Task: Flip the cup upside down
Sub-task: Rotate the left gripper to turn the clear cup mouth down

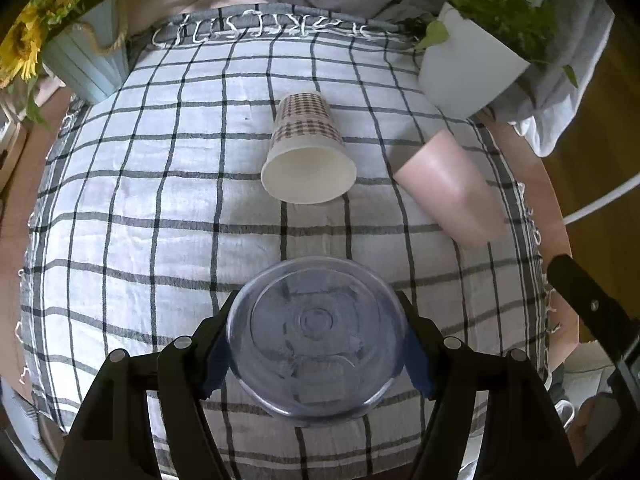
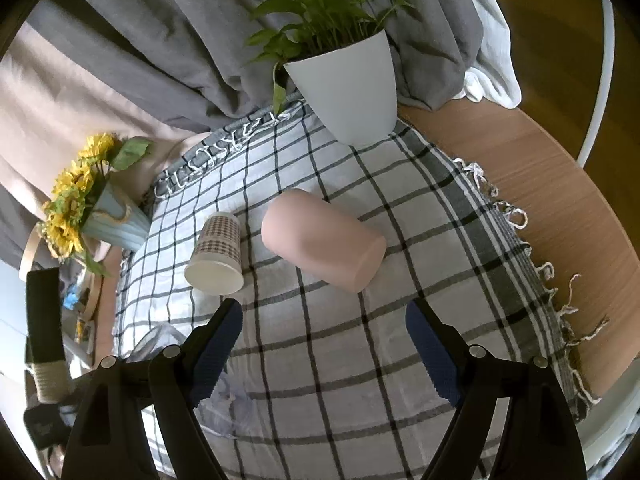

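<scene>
Seen whole only from the left wrist: clear cup (image 1: 318,340) clamped in the left gripper (image 1: 318,354) over the checked cloth's (image 1: 160,200) near edge, base toward camera, axis along the fingers; right gripper (image 2: 324,344) spread wide, holding nothing.

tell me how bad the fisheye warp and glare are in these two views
Left wrist view: checked cloth bulges like a dome, its grid lines bending; soft sheen on the clear cup in the left gripper. Right wrist view: the lines curve too; mild highlight on the pink cup; corners are black.
</scene>
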Motion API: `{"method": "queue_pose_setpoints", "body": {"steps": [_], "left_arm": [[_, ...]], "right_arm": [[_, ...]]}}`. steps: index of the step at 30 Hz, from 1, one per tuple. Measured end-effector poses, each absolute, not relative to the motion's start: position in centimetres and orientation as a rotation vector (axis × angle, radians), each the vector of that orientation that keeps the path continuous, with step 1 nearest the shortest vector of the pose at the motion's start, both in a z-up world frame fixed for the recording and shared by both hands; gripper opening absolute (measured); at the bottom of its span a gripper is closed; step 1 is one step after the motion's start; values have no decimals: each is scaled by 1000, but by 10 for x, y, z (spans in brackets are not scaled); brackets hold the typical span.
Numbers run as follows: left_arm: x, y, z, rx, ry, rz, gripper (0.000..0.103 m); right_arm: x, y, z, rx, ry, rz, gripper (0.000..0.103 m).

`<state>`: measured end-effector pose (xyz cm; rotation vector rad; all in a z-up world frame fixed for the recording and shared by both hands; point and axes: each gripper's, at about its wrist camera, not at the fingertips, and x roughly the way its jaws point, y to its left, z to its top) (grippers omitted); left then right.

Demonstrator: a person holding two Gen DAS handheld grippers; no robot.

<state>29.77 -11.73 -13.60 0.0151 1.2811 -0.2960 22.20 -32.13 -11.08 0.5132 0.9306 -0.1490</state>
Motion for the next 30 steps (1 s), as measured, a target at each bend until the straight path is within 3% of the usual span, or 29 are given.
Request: {"method": "queue_pose_setpoints", "body": {"steps": [30], "left_arm": [[258, -114, -135, 36, 1268, -333, 71]], "right_arm": [[203, -321, -114, 471, 961, -144, 84]]}}
